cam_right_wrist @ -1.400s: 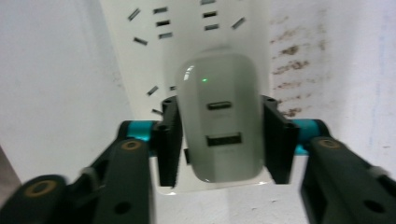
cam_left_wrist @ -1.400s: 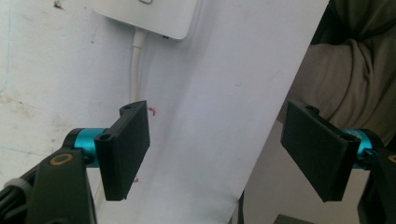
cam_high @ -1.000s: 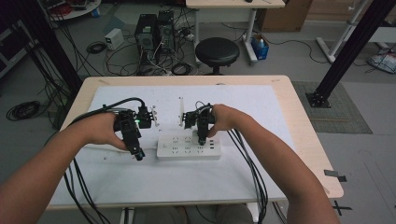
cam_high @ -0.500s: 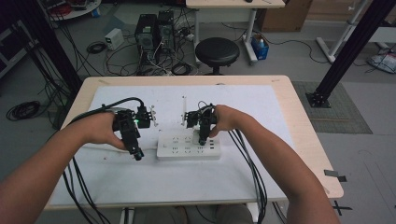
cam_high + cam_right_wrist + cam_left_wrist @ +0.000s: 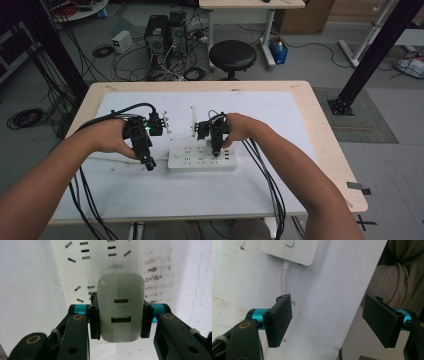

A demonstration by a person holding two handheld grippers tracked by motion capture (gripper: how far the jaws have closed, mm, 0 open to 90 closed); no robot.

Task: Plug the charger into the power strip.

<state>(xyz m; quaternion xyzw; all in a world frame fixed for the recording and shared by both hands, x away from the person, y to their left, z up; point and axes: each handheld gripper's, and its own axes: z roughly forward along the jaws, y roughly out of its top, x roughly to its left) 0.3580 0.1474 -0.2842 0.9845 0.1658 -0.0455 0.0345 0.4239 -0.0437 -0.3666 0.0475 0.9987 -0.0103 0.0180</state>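
Note:
A white power strip [image 5: 202, 156] lies on the white mat in the middle of the table. My right gripper [image 5: 216, 150] points down over the strip's right half. In the right gripper view its pads press both sides of a white USB charger [image 5: 121, 307], which stands against the power strip's sockets [image 5: 100, 265]. My left gripper [image 5: 148, 162] points down at the mat just left of the strip. Its jaws [image 5: 329, 322] stand wide apart with nothing between them. Beyond them are the strip's switch end [image 5: 292, 250] and its white cord [image 5: 284, 277].
The white mat [image 5: 280, 115] covers most of the wooden table [image 5: 325, 150]. Black cables [image 5: 265, 170] trail from both grippers toward the near edge. A black stool [image 5: 232, 52] and computer towers [image 5: 167, 30] stand on the floor beyond the far edge.

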